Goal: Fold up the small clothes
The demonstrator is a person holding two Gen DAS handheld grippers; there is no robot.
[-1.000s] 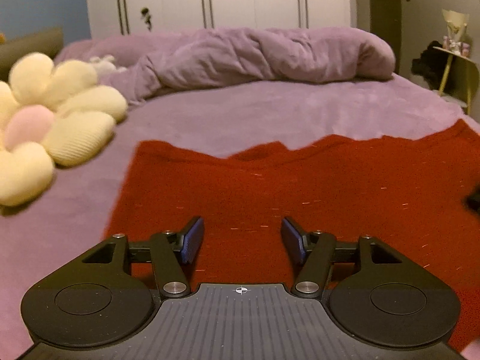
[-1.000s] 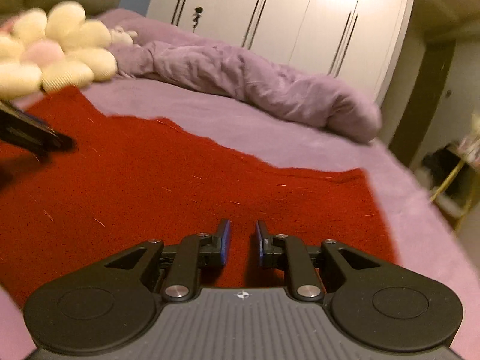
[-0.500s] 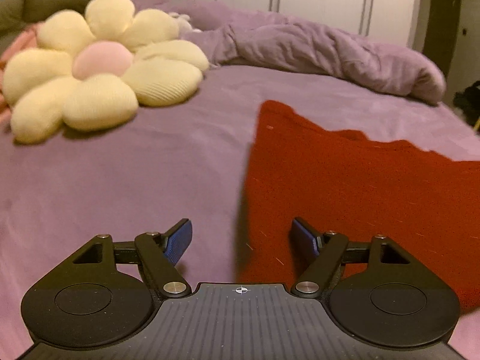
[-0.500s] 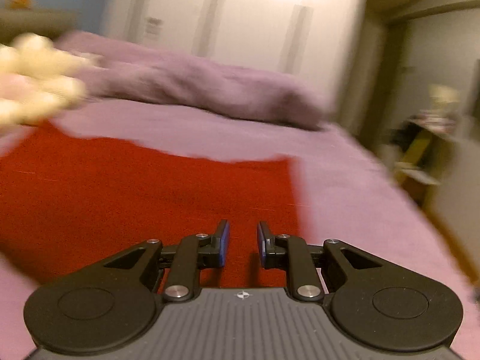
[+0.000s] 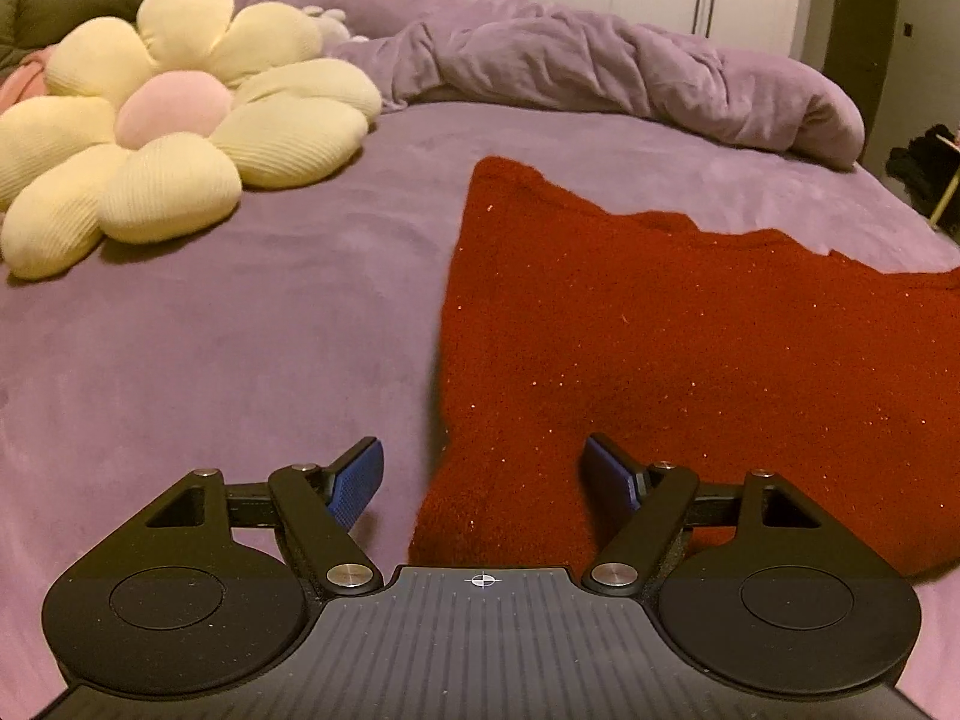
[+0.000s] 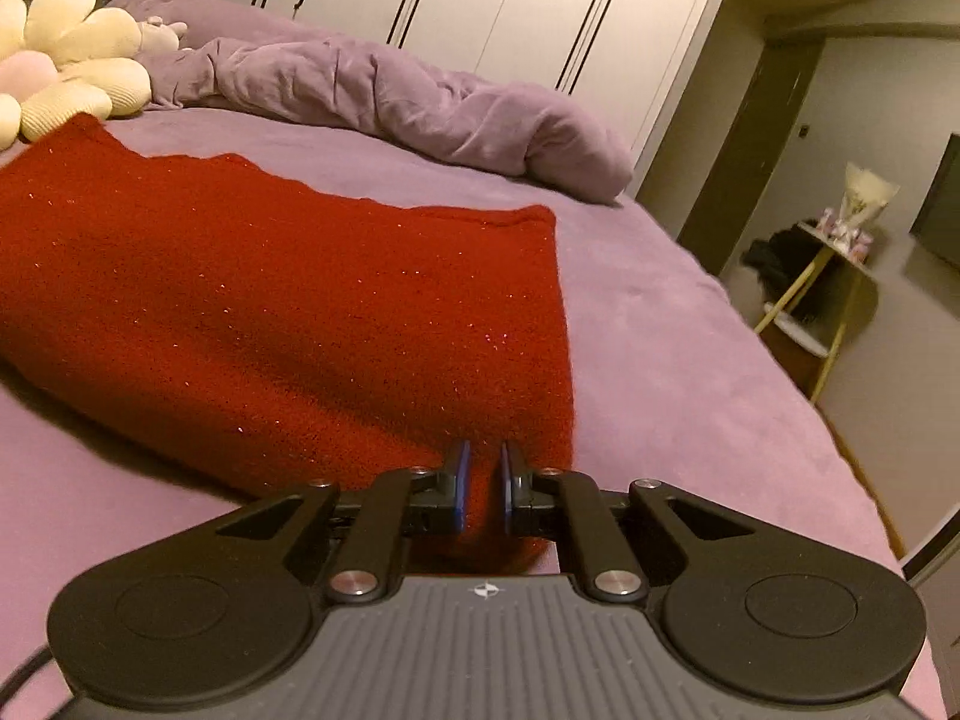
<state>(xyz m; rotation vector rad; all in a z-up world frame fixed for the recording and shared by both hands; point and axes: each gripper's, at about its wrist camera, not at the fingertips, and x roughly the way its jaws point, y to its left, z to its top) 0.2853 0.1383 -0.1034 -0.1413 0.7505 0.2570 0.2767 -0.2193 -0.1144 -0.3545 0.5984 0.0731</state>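
Now the right claw (image 6: 480, 483) has pinched shut on the near right corner of the red knit garment (image 6: 288, 312), which lies flat on the purple bed (image 5: 240, 312). Meanwhile the left claw (image 5: 483, 474) has swung from mid-cloth to the garment's left edge and hovers spread, so a two-corner lift for the fold looks close.

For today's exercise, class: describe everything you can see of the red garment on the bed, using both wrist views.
The red garment is a fuzzy knit with tiny glinting flecks. It lies spread nearly flat on the purple bedcover, its far edge uneven, with a shallow dip. In the right wrist view the right gripper is shut on its near right corner, cloth between the blue pads. The left gripper is open, straddling the near left edge without pinching it. The flower cushion lies apart from it.
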